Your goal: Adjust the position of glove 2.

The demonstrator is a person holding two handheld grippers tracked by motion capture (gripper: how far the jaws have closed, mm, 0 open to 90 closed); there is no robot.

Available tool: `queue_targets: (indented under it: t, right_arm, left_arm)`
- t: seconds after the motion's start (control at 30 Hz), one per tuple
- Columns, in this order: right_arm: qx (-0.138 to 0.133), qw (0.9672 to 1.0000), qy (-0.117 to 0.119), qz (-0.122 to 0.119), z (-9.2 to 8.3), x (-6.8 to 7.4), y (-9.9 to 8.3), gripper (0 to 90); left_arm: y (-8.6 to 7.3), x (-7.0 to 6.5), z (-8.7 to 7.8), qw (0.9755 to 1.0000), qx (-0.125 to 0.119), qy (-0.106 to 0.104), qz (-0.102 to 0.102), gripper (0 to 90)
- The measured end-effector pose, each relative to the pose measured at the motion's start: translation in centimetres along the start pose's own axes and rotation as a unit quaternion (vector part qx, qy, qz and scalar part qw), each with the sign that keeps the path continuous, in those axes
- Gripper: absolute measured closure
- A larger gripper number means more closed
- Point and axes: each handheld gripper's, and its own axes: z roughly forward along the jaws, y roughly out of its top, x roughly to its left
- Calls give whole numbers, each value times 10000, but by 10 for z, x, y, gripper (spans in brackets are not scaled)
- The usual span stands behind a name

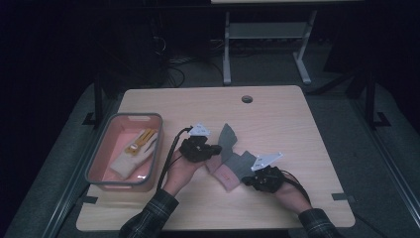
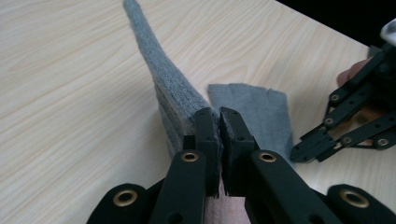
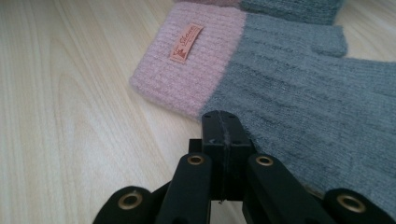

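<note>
Two grey knit gloves with pink cuffs lie mid-table. My left gripper (image 1: 215,148) (image 2: 218,116) is shut on the edge of one grey glove (image 1: 228,135) (image 2: 170,88), whose fabric rises in a ridge up to the jaws. The second glove (image 1: 238,166) (image 3: 299,88) lies flat beside it, its pink cuff (image 3: 194,70) bearing a small orange label. My right gripper (image 1: 247,181) (image 3: 222,122) is shut at this glove's near edge, with no fabric showing between its jaws. In the left gripper view, the right gripper (image 2: 327,140) sits beyond the flat glove (image 2: 261,109).
A pink bin with a grey rim (image 1: 96,163) stands at the table's left and holds a white and yellow glove (image 1: 131,157). A cable hole (image 1: 246,98) sits near the far edge. Bare wood lies to the right and front.
</note>
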Motion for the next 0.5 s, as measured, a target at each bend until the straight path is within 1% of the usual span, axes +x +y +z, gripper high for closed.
queue_targets:
  t: [0.07, 0.13, 0.17, 0.23, 0.27, 0.33, 0.37, 0.5]
  right_arm:
    - [-5, 10000, -2, 0, 2, 1, 2, 900]
    - [-14, 10000, 7, -1, 3, 1, 4, 900]
    - [-30, 10000, 7, -30, 5, 1, 5, 900]
    - [-12, 10000, -1, -24, 6, 2, 6, 900]
    - [-31, 10000, -1, -64, 7, 2, 7, 900]
    - [-22, 10000, 4, -54, 7, 2, 7, 900]
    - [-15, 10000, 10, -27, 7, 2, 7, 900]
    - [-24, 10000, 10, -41, 7, 2, 6, 900]
  left_arm:
    - [1, -3, 1, 10000, 0, -42, 20, 867]
    - [2, -6, 2, 9999, 29, -71, 83, 867]
    - [1, -8, 3, 9999, 39, -104, 66, 867]
    - [1, -10, 4, 9998, 93, -148, 125, 867]
    - [1, -12, 6, 9997, 96, -154, 142, 867]
    - [1, -17, 9, 9994, 148, -206, 232, 867]
    - [1, -19, 11, 9993, 175, -236, 241, 867]
    - [-1, -29, 22, 9983, 323, -350, 331, 866]
